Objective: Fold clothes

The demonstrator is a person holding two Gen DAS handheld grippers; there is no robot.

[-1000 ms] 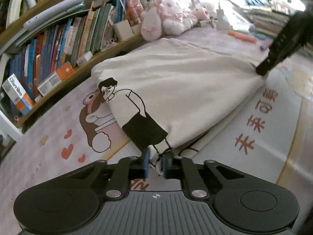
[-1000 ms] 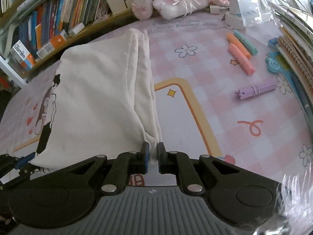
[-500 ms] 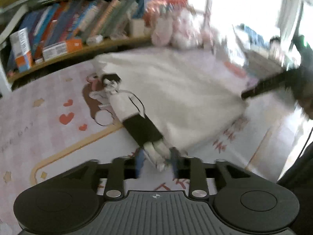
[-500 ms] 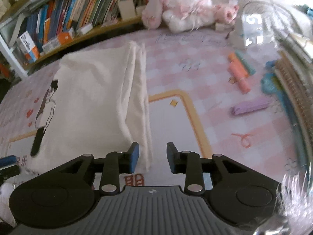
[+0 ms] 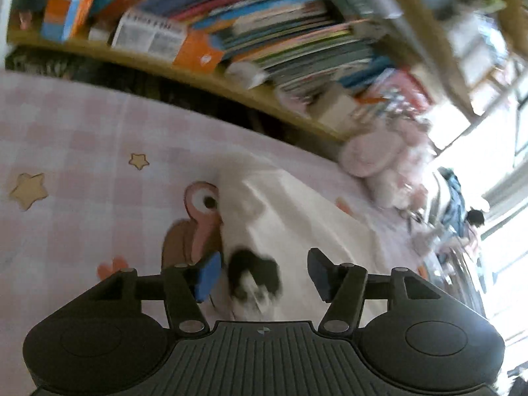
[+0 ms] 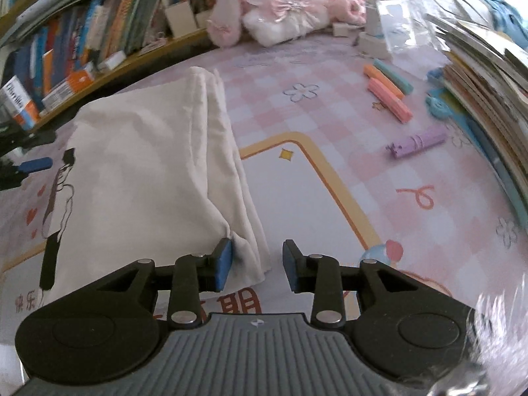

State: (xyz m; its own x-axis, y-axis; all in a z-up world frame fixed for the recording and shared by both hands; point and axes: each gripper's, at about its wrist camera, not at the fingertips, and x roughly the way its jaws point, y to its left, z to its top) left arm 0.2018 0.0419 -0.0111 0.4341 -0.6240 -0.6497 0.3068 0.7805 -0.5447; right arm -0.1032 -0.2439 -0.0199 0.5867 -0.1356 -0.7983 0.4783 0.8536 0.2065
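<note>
I am opening my left gripper (image 5: 260,277) wide over the shirt (image 6: 148,171); my right gripper (image 6: 255,264) is sitting loose at its corner.

One folded white garment (image 6: 148,171), one pink checked mat (image 6: 330,105) beneath it, two grippers: right (image 6: 254,264), left (image 6: 33,165) at the frame's edge. Three chalk-like sticks (image 6: 389,95) in orange, teal and pink, one purple bundle (image 6: 417,140), one pink-and-white plush toy (image 6: 283,10). Books on the shelf (image 6: 82,43) and stacked papers (image 6: 485,72) too many and too blurred to count.
</note>
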